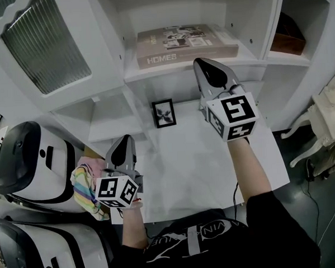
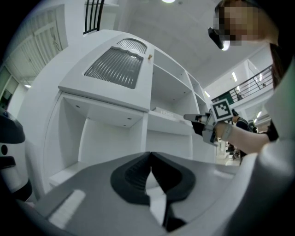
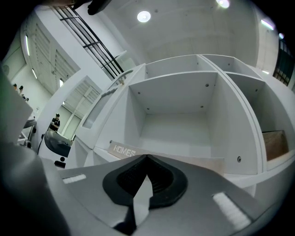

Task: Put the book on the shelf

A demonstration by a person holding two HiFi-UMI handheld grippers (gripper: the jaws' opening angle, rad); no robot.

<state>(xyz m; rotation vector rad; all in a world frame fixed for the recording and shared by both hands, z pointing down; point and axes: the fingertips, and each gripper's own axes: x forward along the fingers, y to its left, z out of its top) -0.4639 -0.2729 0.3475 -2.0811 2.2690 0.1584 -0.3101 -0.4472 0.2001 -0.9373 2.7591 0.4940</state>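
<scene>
The book (image 1: 185,43) lies flat on the shelf (image 1: 158,73) in the middle compartment of the white cabinet, cover up. Its long axis runs left to right along the shelf's front edge. The spine faces out toward me and reads "HOMES" in pale capitals, and my right gripper view shows the same word (image 3: 124,150). The cover carries small photographs, but I cannot read any lettering on it.

My right gripper (image 1: 200,61) points at the shelf edge just below the book. Its jaws are pressed together with nothing between them. My left gripper (image 1: 123,141) sits lower and to the left, well apart from the book. Its jaws are also closed and empty.

One compartment down, a small framed picture (image 1: 164,113) stands upright.
</scene>
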